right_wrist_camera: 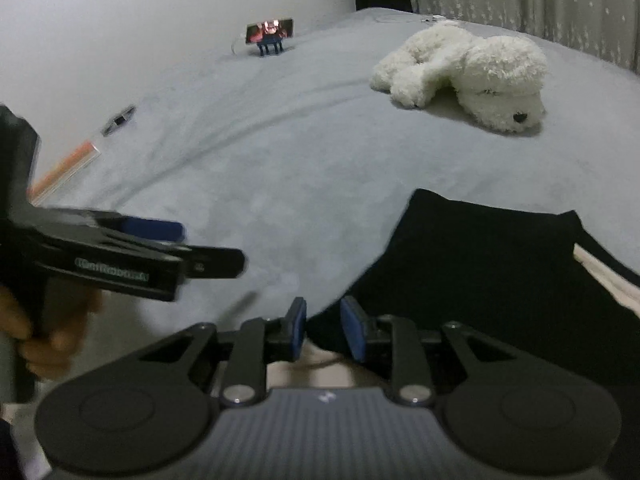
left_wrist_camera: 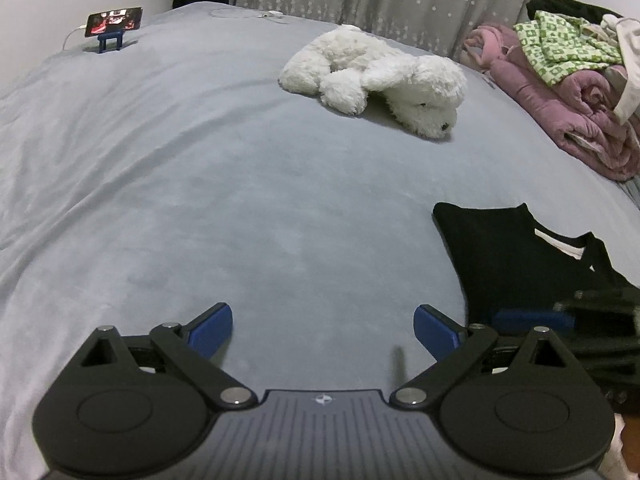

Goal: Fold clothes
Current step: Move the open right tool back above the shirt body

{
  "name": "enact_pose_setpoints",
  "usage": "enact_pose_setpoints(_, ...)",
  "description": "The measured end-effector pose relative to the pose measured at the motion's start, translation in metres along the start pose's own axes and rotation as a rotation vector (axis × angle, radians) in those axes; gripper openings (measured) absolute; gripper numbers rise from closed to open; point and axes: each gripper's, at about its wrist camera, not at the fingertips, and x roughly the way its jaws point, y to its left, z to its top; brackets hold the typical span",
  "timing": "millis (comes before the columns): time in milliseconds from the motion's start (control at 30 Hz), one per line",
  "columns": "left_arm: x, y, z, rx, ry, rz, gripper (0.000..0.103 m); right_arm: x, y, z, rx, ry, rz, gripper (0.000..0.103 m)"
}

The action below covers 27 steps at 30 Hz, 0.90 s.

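Your left gripper (left_wrist_camera: pixel 323 328) is spread wide over bare bedding (left_wrist_camera: pixel 224 184); your right gripper (right_wrist_camera: pixel 323 326), slightly parted, holds nothing above the flat, black garment (right_wrist_camera: pixel 480 264).

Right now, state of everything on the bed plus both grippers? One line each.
left gripper: open wide, nothing between the pads
right gripper: narrowly open, pads not pressing on anything
black garment: lying flat on the bedsheet, folded
plush dog: lying on its side
phone: screen lit, propped on a stand, cable plugged in
clothes pile: heaped, unfolded
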Motion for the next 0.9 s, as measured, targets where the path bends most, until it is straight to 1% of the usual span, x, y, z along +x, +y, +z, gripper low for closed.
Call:
enact_pose_setpoints(67, -0.001, 0.000, 0.000, -0.001, 0.000, 0.000, 0.098, 0.011, 0.001, -0.007, -0.003, 0.041, -0.042, 0.022)
enact_pose_setpoints(133, -0.002, 0.000, 0.000, 0.000, -0.004, 0.003, 0.098, 0.010, 0.001, -0.012, -0.008, 0.024, -0.049, 0.022)
enact_pose_setpoints(233, -0.003, 0.000, 0.000, 0.001, -0.008, 0.006, 0.098, -0.010, -0.005, -0.009, 0.089, -0.019, -0.015, 0.023)
enact_pose_setpoints(333, -0.001, -0.002, 0.000, 0.003, -0.008, 0.013, 0.098, -0.018, -0.018, -0.015, 0.167, -0.025, -0.032, 0.023)
enact_pose_setpoints(367, -0.001, -0.003, 0.000, 0.005, -0.008, 0.015, 0.098, -0.020, -0.022, -0.017, 0.191, -0.024, -0.037, 0.023)
enact_pose_setpoints(433, -0.001, -0.005, 0.000, 0.008, -0.009, 0.020, 0.098, -0.019, -0.026, -0.022, 0.226, 0.003, -0.045, 0.018)
enact_pose_setpoints(467, -0.002, -0.006, -0.001, 0.014, -0.012, 0.022, 0.098, -0.019, -0.029, -0.024, 0.243, 0.017, -0.050, 0.019)
enact_pose_setpoints(500, -0.003, -0.008, -0.001, 0.021, -0.018, 0.023, 0.098, -0.020, -0.030, -0.025, 0.262, 0.024, -0.051, 0.020)
enact_pose_setpoints(533, -0.003, -0.010, -0.001, 0.029, -0.024, 0.024, 0.098, -0.029, -0.029, -0.023, 0.281, 0.011, -0.044, 0.024)
enact_pose_setpoints(600, -0.004, -0.012, -0.002, 0.036, -0.024, 0.020, 0.098, -0.047, -0.024, -0.023, 0.303, -0.016, -0.024, 0.025)
enact_pose_setpoints(633, -0.004, -0.013, -0.003, 0.039, -0.023, 0.017, 0.098, -0.053, -0.023, -0.023, 0.313, -0.007, -0.027, 0.029)
enact_pose_setpoints(667, -0.004, -0.015, -0.003, 0.043, -0.020, 0.015, 0.098, -0.058, -0.021, -0.026, 0.320, 0.013, -0.043, 0.037)
enact_pose_setpoints(733, -0.004, -0.021, -0.005, 0.057, -0.018, 0.013, 0.098, -0.065, -0.017, -0.034, 0.315, 0.067, -0.085, 0.039)
enact_pose_setpoints(833, -0.007, -0.036, -0.009, 0.083, -0.017, -0.023, 0.098, -0.076, -0.015, -0.052, 0.298, 0.149, -0.131, 0.042)
enact_pose_setpoints(900, -0.007, -0.046, -0.012, 0.093, -0.013, -0.048, 0.098, -0.085, -0.020, -0.069, 0.321, 0.194, -0.167, 0.049)
